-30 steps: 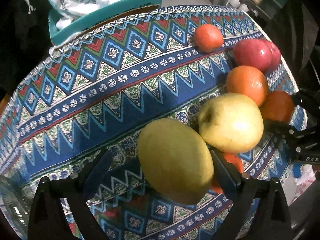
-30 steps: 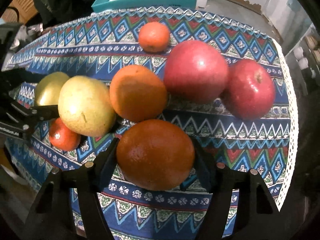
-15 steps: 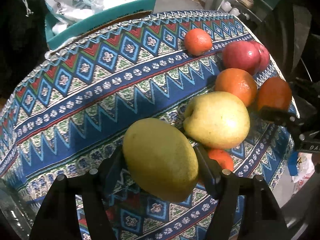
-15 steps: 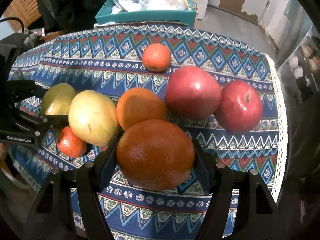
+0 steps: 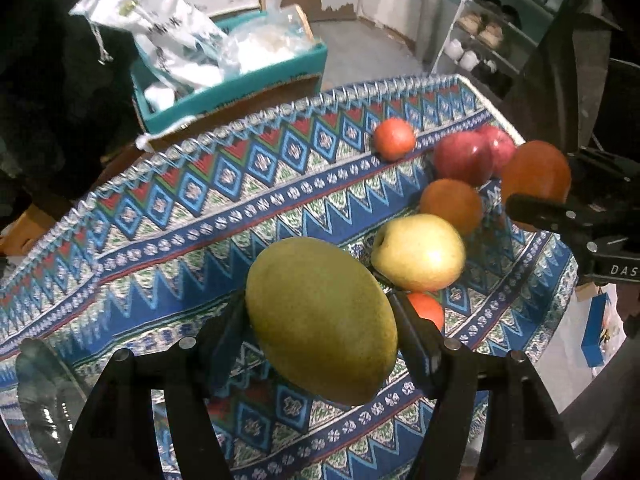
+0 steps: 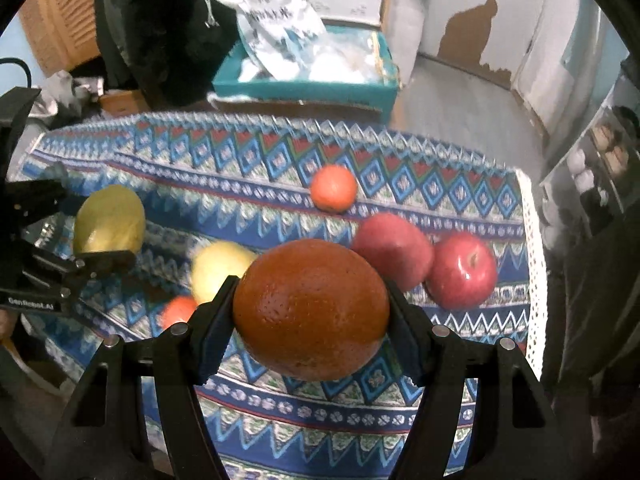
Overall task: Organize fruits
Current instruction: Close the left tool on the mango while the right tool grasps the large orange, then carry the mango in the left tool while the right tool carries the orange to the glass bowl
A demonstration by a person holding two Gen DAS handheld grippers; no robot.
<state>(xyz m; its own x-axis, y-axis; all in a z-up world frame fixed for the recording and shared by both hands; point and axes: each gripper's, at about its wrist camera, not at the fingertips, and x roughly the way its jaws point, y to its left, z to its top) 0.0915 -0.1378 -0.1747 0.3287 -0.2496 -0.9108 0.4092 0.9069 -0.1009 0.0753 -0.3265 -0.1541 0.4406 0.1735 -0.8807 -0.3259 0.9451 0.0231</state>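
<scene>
A green-yellow mango [image 5: 322, 320] sits clamped between the pads of the left tongs [image 5: 320, 326], lifted clear of the patterned cloth [image 5: 168, 216] that covers the worktop; these tongs have just closed in on it and now grip its flanks. In the right wrist view the same mango [image 6: 109, 220] shows at about nine o'clock, held above the cloth. The right tongs [image 6: 310, 314] are clenched on a large dark orange [image 6: 311, 309], also raised off the worktop; from the left wrist view that orange [image 5: 536, 176] hangs at roughly two o'clock. Below them the remaining fruit lies on the cloth: a yellow apple [image 5: 418, 252] just at three o'clock of the mango, a small tangerine [image 5: 426, 308] tucked touching beneath it, a second orange [image 5: 451, 204] just beyond, and two red apples [image 6: 464, 270] side by side and touching toward the cloth's right edge. Another small tangerine [image 5: 394, 138] rests apart at twelve o'clock of the group. Past the worktop's far edge stands a teal box [image 5: 240, 84] stuffed with plastic bags [image 5: 168, 32], and a shelf unit [image 5: 492, 32] fills the upper right.
</scene>
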